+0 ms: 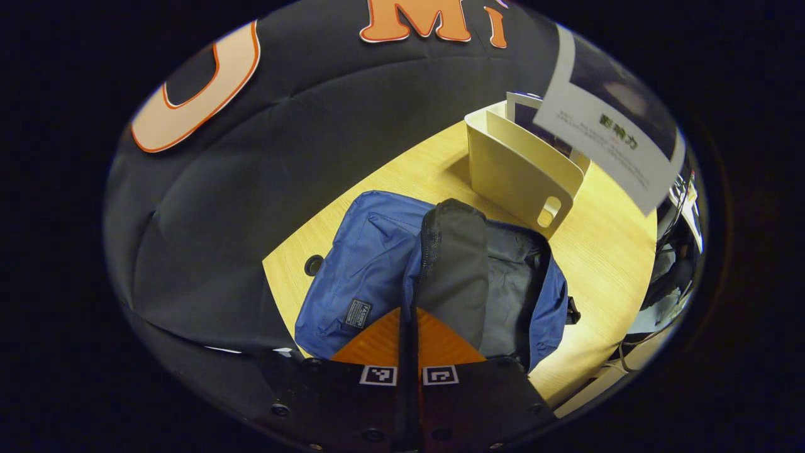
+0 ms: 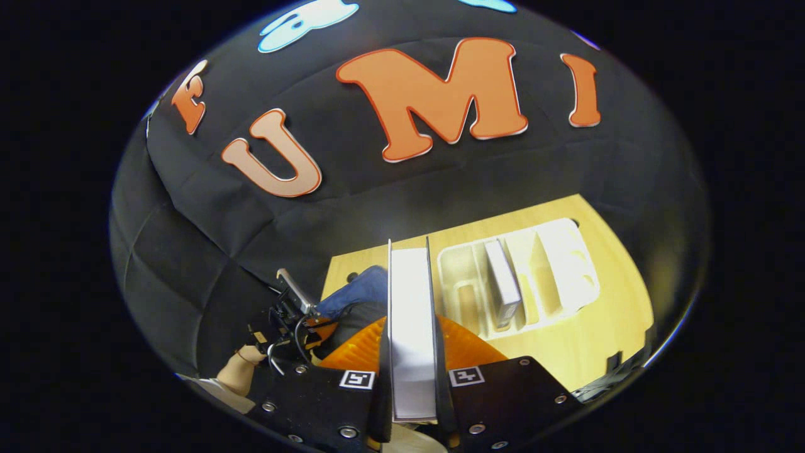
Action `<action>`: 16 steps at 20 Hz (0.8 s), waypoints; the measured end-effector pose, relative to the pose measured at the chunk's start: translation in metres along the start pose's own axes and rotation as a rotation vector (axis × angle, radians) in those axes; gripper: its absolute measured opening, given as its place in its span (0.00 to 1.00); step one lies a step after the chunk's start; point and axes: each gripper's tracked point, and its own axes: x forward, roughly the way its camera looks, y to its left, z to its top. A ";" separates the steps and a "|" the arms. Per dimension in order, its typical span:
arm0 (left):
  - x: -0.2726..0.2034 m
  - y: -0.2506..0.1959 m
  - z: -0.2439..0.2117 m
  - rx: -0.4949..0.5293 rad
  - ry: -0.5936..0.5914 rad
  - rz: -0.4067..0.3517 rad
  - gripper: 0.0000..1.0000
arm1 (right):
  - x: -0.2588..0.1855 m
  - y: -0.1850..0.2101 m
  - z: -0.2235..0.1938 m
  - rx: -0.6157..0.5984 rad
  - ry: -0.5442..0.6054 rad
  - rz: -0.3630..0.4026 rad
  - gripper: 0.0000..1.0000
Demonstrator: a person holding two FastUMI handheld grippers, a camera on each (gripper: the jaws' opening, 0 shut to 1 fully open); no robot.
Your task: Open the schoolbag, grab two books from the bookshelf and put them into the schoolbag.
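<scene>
Book in right claw

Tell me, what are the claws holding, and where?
The right claw grips a book across its covers, page edge up. The left claw pinches the schoolbag by its opened flap.

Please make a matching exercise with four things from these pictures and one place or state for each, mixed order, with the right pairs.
Things:
1. schoolbag
2. book in the right claw
3. book in the bookshelf
4. left claw

States:
A. stands in a slot of the white bookshelf
B. shut on the bag's dark flap
C. lies open on the wooden table
D. gripped between two fingers, off the shelf

Pairs: 1-C, 2-D, 3-A, 4-B
</scene>
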 end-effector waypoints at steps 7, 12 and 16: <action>-0.015 -0.003 0.008 0.000 -0.023 0.028 0.01 | 0.054 -0.015 -0.084 0.294 0.019 0.108 0.17; -0.024 -0.011 0.021 0.032 -0.025 0.031 0.01 | 0.095 -0.043 -0.141 0.550 -0.004 0.118 0.28; -0.035 -0.023 0.037 0.078 -0.040 0.026 0.10 | 0.121 -0.048 -0.150 0.662 -0.035 0.144 0.28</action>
